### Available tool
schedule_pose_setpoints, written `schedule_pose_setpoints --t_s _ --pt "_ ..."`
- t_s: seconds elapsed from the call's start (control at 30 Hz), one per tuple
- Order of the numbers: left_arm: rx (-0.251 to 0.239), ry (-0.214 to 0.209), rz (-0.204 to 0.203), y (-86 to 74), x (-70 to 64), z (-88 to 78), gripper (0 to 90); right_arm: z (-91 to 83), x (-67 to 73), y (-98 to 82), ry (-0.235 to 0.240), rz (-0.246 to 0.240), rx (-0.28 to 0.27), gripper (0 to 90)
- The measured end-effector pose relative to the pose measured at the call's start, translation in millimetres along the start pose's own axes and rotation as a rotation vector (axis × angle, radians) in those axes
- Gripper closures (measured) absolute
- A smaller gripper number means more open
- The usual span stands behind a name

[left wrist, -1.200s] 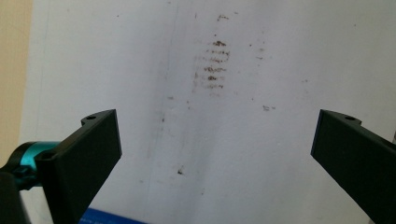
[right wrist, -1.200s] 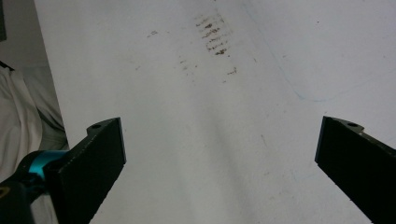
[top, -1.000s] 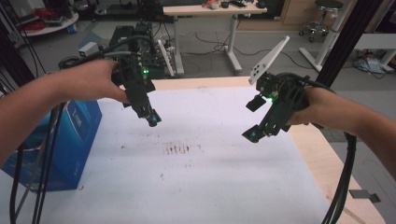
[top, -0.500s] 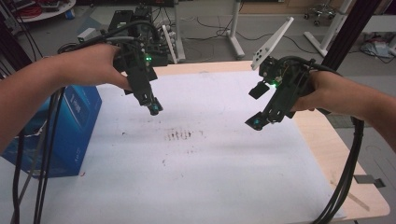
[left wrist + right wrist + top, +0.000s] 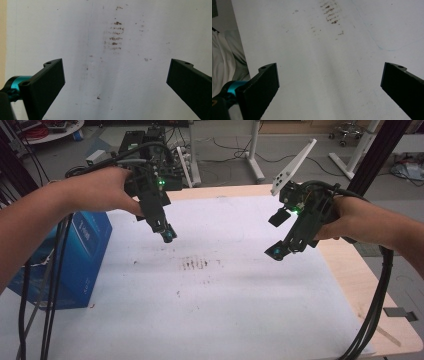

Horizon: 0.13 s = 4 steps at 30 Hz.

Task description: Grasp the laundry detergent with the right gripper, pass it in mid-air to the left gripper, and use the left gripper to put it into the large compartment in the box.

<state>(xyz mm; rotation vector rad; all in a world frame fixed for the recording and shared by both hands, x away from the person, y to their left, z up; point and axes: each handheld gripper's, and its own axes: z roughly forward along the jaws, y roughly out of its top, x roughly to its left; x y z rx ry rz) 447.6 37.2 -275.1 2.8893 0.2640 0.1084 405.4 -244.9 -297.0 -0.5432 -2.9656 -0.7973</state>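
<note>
**Two empty grippers held over the brown smudge**

High view: the brown smudge point(image 5: 197, 264) sits near the middle of the white surface point(image 5: 235, 320). The left gripper point(image 5: 168, 235) hangs up and to the left of the smudge, tilted down toward it. The right gripper point(image 5: 278, 251) is to the right of the smudge, farther from it, also tilted down and pointing toward it. Both are raised off the surface and well apart from each other. A blue box point(image 5: 82, 255) stands far to the left of the smudge, at the surface's edge. The spread of the fingers is hard to read from here.

Left gripper view: the two black fingers point(image 5: 47, 82) stand wide apart with nothing between them. The smudge point(image 5: 115, 35) lies ahead, above the gap, as short brown streaks stacked in rows.

Right gripper view: the fingers point(image 5: 263, 82) are likewise spread wide and empty. The smudge point(image 5: 330, 12) lies ahead near the top edge, with a faint blue pen line point(image 5: 382, 45) curving to its right.
</note>
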Motion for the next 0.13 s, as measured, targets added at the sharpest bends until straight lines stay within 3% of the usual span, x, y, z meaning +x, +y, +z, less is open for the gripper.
schedule_pose_setpoints --t_s 0.13 --pt "-0.001 -0.001 0.0 -0.4 0.3 0.6 1.6 1.5 0.8 -0.3 0.004 0.0 -0.005 0.8"
